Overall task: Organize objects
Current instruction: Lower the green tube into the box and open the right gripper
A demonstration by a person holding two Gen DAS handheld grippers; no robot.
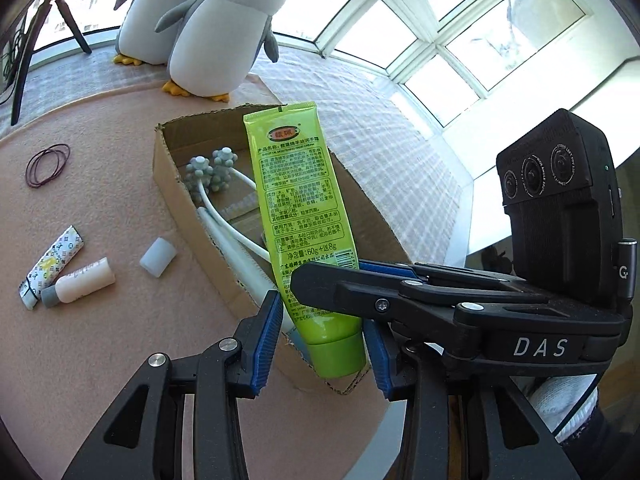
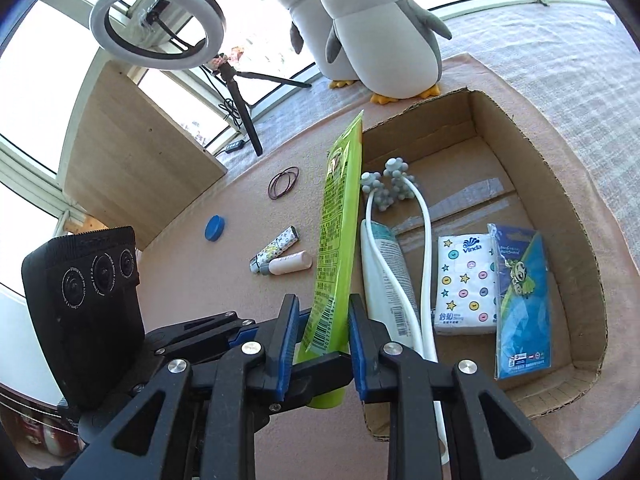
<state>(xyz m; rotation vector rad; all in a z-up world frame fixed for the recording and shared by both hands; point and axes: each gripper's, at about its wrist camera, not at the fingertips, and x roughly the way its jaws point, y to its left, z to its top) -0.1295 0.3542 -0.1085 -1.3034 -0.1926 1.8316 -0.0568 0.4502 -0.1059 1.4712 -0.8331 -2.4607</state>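
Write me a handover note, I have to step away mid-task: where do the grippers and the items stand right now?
Left gripper: fingers appear shut on the green hand cream tube near its cap.
Right gripper: fingers appear shut on the same tube just above, held over the near edge of the cardboard box.
Done, in the box: massage roller, white tube, Vinda tissue pack, blue carded packet.
Left on the table: hair bands, blue cap, patterned tube, pink tube, white cap.
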